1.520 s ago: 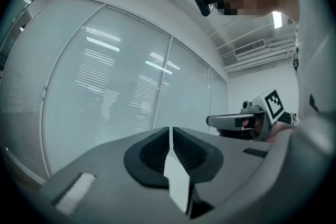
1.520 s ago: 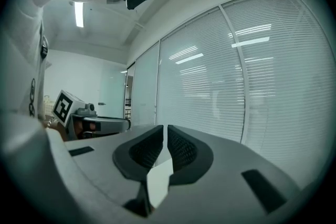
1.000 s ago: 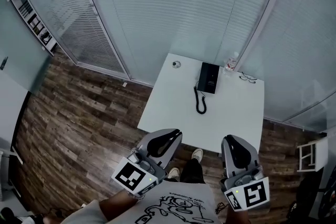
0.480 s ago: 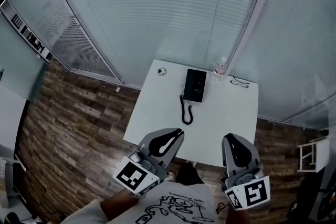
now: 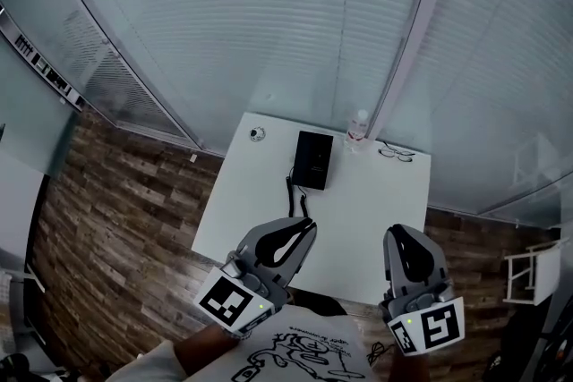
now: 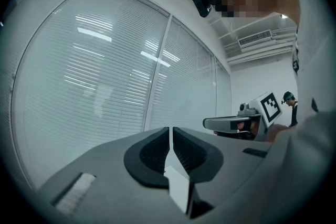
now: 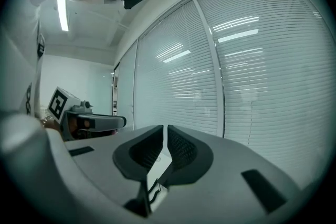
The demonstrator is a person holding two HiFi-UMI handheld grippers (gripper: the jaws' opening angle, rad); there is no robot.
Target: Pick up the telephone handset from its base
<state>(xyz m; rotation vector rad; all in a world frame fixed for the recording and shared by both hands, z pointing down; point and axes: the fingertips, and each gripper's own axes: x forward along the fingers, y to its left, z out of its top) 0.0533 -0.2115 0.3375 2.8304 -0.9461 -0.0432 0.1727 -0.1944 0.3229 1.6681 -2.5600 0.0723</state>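
Observation:
The black telephone [image 5: 313,159] lies on the far half of a white table [image 5: 376,219], its handset resting on the base; the two cannot be told apart from here. Its coiled cord [image 5: 295,190] runs toward the near edge. My left gripper [image 5: 302,231] hovers at the table's near edge, just short of the cord's end, jaws shut and empty [image 6: 171,131]. My right gripper [image 5: 399,236] is level with it to the right, also shut on nothing [image 7: 165,128]. A bit of cord [image 7: 152,191] shows under the right jaws.
A clear bottle [image 5: 357,128] and a pair of glasses [image 5: 395,153] sit at the table's far right, a small round object [image 5: 257,134] at its far left. Glass walls with blinds [image 5: 295,31] stand right behind the table. Wood floor [image 5: 116,210] lies left.
Both grippers have advanced toward the table, which now lies closer under them; the left tips now reach its near edge. The jaws stay shut and the phone has not moved.

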